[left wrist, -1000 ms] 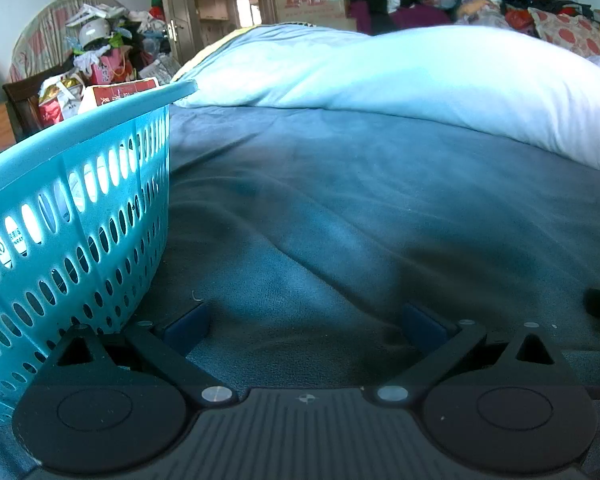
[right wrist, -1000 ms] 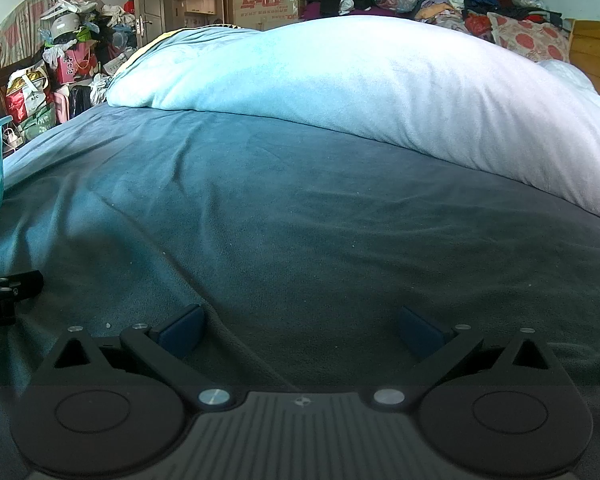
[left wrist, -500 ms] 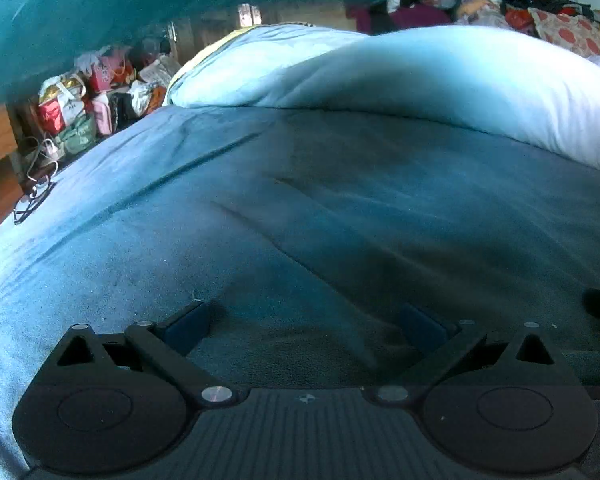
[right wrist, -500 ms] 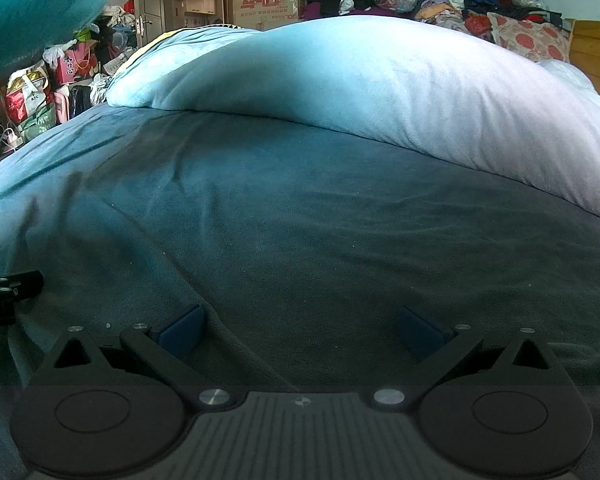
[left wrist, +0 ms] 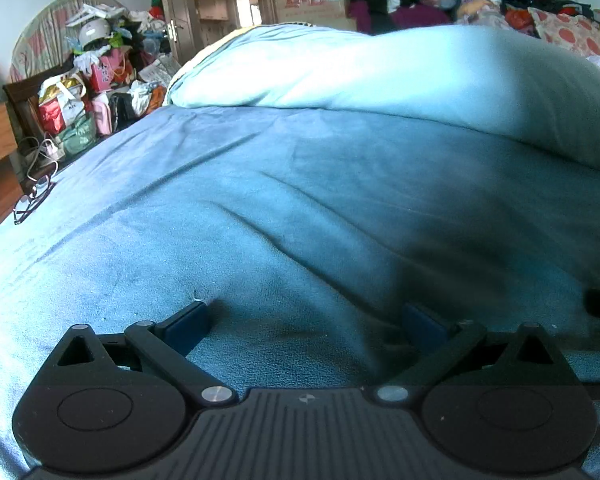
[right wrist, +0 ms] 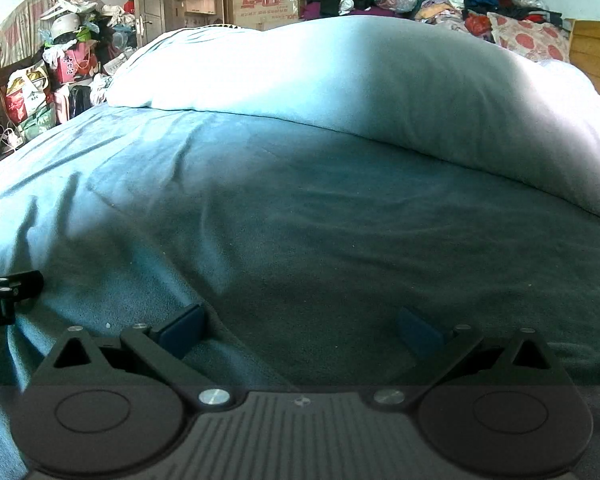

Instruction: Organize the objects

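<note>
Bed sheet [left wrist: 300, 208], teal, wrinkled, fills both views; pale duvet [right wrist: 360, 92] is bunched along its far side, with clutter piles [left wrist: 96, 80] on the floor beyond the left edge. Nothing to organize lies within reach: no loose object shows on the sheet in either view, so where the task's things are can't be told from here. Judgement: the step is a wait or reposition, and doing it well means lifting both tools off the fabric before moving so fingertips don't snag folds, then scanning for targets. Left gripper [left wrist: 306, 318] rests low on the sheet, fingers spread wide, nothing between them. Right gripper [right wrist: 300, 322] is the same: spread, empty, just beside the left one. Only small item visible: eyeglasses [left wrist: 32, 200] at the sheet's left edge, well apart from both tools.
</note>
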`<state>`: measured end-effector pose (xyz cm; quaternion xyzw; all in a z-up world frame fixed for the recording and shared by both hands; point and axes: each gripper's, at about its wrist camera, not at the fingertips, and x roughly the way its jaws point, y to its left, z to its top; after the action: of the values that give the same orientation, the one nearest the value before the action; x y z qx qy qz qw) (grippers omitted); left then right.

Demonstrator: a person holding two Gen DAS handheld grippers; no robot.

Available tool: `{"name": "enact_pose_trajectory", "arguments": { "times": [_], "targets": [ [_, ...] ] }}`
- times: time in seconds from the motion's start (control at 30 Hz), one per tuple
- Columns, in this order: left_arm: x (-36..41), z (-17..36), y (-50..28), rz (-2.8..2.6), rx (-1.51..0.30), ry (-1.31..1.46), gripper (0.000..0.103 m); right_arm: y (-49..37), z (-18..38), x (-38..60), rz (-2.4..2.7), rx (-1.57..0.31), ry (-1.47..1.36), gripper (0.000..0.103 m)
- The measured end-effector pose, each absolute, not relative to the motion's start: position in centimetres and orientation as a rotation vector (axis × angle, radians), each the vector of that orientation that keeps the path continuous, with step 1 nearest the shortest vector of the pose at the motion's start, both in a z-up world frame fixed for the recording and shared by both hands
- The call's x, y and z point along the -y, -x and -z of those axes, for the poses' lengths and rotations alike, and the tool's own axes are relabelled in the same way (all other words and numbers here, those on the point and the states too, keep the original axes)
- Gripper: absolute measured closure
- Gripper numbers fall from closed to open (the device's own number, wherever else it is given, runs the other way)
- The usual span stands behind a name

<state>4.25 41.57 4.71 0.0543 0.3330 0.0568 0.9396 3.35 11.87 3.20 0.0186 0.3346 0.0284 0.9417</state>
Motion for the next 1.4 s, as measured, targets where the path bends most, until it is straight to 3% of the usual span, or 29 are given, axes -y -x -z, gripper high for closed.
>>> {"name": "enact_pose_trajectory", "arguments": {
  "times": [1.4],
  "targets": [
    [-41.37,-4.74,-4.23,-0.117,-0.680,-0.110,0.000,-3.64,-3.03,-11.61,-0.065,-0.683,-0.037,0.000]
  ]
}}
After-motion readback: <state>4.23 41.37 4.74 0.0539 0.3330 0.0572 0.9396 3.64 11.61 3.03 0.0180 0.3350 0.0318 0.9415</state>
